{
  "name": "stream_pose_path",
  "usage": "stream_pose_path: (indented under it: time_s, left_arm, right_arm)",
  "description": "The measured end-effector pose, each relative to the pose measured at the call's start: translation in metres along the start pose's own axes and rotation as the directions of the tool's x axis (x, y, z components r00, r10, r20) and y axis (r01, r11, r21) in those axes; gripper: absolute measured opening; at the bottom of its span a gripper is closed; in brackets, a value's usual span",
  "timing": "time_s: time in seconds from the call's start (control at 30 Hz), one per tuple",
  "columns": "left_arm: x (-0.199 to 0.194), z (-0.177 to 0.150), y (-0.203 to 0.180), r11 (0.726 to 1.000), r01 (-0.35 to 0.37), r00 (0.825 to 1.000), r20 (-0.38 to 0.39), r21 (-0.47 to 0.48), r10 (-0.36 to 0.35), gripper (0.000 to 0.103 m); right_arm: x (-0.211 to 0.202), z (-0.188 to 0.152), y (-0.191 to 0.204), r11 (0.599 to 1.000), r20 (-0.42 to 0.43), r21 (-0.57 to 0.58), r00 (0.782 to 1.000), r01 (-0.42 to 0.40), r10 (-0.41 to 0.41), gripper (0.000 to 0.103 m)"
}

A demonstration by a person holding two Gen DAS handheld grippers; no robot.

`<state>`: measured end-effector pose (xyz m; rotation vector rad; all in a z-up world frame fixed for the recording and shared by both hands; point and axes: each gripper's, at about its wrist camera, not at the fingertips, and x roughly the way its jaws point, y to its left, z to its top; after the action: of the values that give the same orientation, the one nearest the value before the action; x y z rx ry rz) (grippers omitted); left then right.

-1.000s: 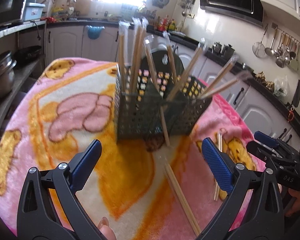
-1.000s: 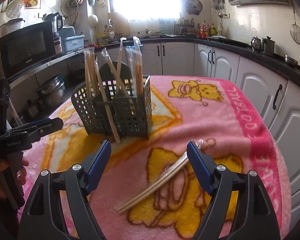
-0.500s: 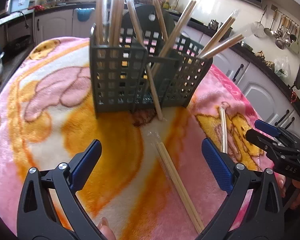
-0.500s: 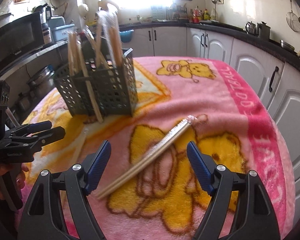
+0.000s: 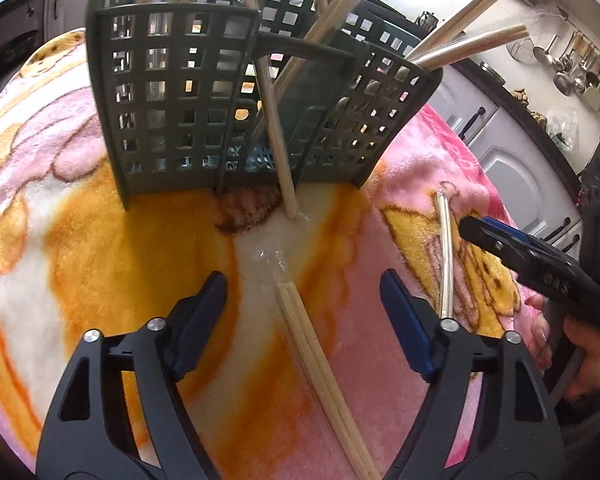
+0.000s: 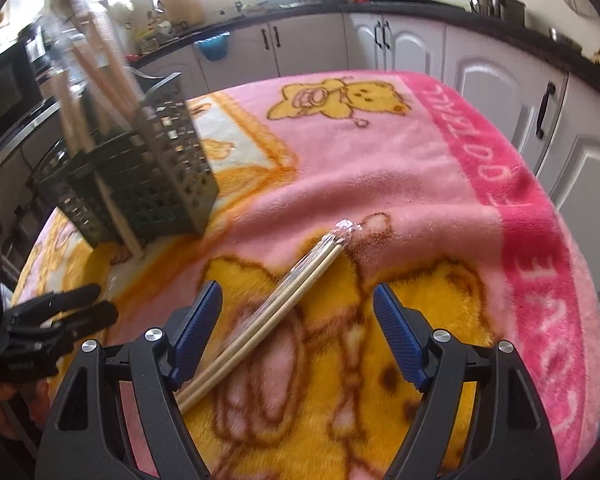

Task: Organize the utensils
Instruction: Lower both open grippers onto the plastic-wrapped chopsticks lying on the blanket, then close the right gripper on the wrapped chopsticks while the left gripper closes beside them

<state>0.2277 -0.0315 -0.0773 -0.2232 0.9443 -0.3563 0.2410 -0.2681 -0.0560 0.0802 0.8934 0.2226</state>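
Note:
A dark grey slotted utensil basket (image 5: 228, 104) stands on the pink and orange blanket (image 5: 100, 264), holding several wrapped chopstick pairs; it also shows in the right wrist view (image 6: 140, 184). One chopstick (image 5: 278, 148) leans against its front. My left gripper (image 5: 304, 316) is open, low over a wrapped chopstick pair (image 5: 320, 364) lying between its fingers. My right gripper (image 6: 296, 332) is open, straddling another wrapped pair (image 6: 276, 308) lying diagonally on the blanket; that pair also shows in the left wrist view (image 5: 445, 256).
The right gripper (image 5: 540, 268) appears at the right of the left wrist view, the left gripper (image 6: 44, 332) at the left of the right wrist view. White cabinets (image 6: 420, 48) and a dark counter ring the table. The blanket edge (image 6: 572, 264) drops off at right.
Both grippers have moved forward and down toward the blanket. Each open gripper now has a loose chopstick pair between its fingers, and the basket looms closer to the left gripper.

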Motion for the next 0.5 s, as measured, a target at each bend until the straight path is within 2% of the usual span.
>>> stream_pose_path:
  time_s: [0.13, 0.3, 0.4, 0.5]
  left_arm:
    - [0.007, 0.005, 0.0, 0.999, -0.039, 0.999, -0.002, 0.016, 0.039, 0.05]
    - [0.009, 0.006, 0.006, 0.997, -0.07, 0.998, 0.008, 0.022, 0.069, 0.024]
    - [0.008, 0.007, 0.014, 0.998, -0.059, 0.998, 0.012, 0.001, 0.059, 0.016]
    - [0.007, 0.006, 0.019, 0.999, -0.046, 0.999, 0.017, -0.009, 0.046, 0.014]
  right_arm:
    - [0.019, 0.011, -0.009, 0.998, -0.034, 0.061, 0.999, -0.007, 0.009, 0.064]
    - [0.038, 0.023, -0.019, 0.994, -0.058, 0.108, 0.998, 0.016, -0.009, 0.052]
    - [0.044, 0.027, -0.021, 0.993, -0.064, 0.116, 0.998, 0.034, -0.027, 0.047]
    - [0.046, 0.028, -0.023, 0.992, -0.064, 0.115, 0.997, 0.049, -0.042, 0.039]
